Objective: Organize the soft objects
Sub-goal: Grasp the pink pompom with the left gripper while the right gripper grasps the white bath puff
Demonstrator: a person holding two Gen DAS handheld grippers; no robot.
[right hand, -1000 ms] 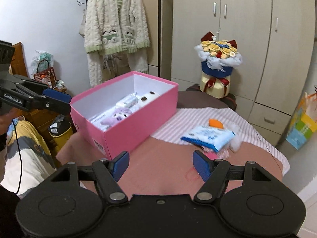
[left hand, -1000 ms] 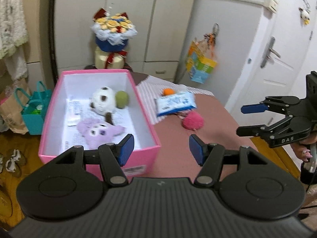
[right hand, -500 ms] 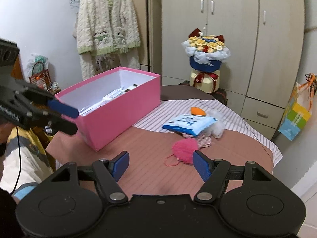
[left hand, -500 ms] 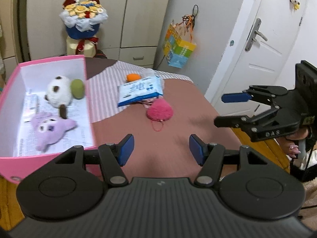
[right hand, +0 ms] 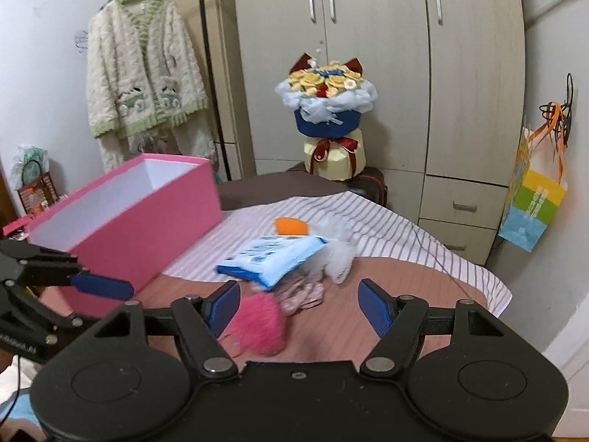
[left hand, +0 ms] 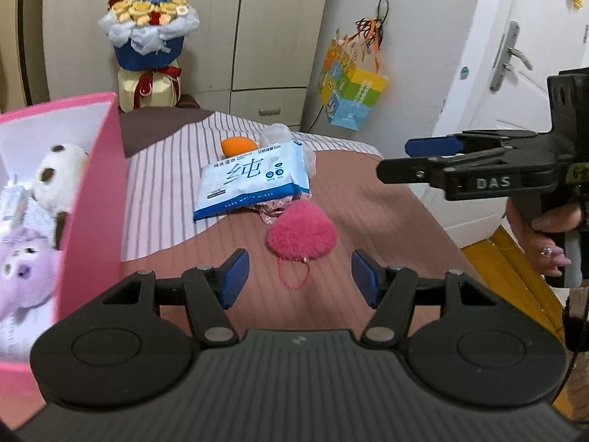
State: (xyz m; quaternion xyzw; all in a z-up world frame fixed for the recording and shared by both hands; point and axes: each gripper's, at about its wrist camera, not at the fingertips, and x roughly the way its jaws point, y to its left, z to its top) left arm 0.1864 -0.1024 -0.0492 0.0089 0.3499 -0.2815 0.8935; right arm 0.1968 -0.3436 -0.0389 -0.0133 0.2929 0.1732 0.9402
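Pink pompom (right hand: 259,324) partly hidden behind right gripper (right hand: 298,307), seemingly untouched.

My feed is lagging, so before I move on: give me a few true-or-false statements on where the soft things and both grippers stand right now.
1. The left gripper is open and holds nothing. True.
2. The pink pom-pom is in the pink box. False: it lies on the table, outside the box.
3. The purple plush is in the box. True.
4. The wipes pack is clamped in the right gripper. False: it lies on the table; that gripper is open and empty.
5. The orange ball lies behind the wipes pack. True.
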